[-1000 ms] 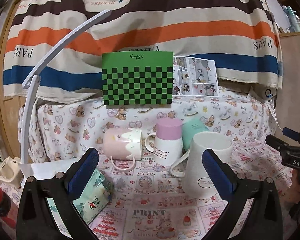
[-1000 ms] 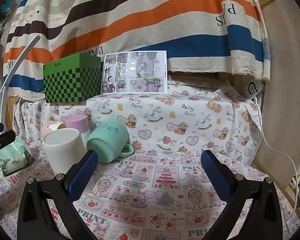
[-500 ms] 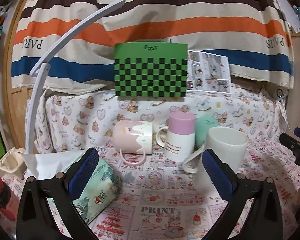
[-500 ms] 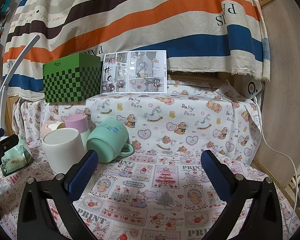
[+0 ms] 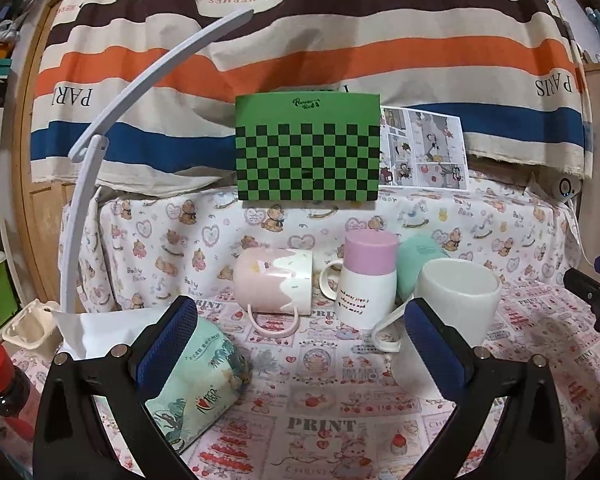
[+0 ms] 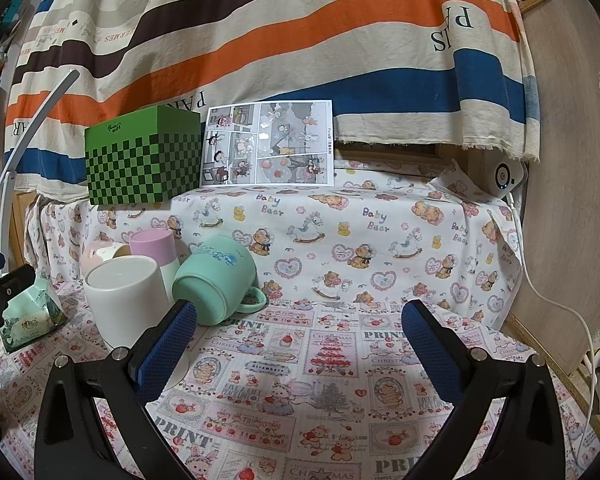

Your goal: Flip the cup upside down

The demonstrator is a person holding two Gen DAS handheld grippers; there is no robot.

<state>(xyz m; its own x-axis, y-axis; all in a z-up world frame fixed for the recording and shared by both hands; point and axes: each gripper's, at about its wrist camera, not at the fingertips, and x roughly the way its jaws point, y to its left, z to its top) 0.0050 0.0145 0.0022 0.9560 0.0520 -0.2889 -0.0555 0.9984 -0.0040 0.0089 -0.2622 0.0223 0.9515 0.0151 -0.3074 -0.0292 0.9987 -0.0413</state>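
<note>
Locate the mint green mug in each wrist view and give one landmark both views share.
Left wrist: mint green mug sits right of centre, mostly hidden behind the pink-topped cup and the white cup.
Right wrist: left of centre, lying on its side.
Shared landmark: the green checkered box.

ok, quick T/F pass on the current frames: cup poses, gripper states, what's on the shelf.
1. The white cup stands upright with its mouth up. True.
2. The pink cup stands upright. False: it lies on its side, handle toward the camera.
3. The left gripper is shut on a cup. False: its jaws are open and hold nothing.
4. The mint cup lies tipped on its side. True.
5. The green checkered box sits on the raised shelf behind the cups. True.
6. The right gripper holds the white cup. False: it is open and empty.
</note>
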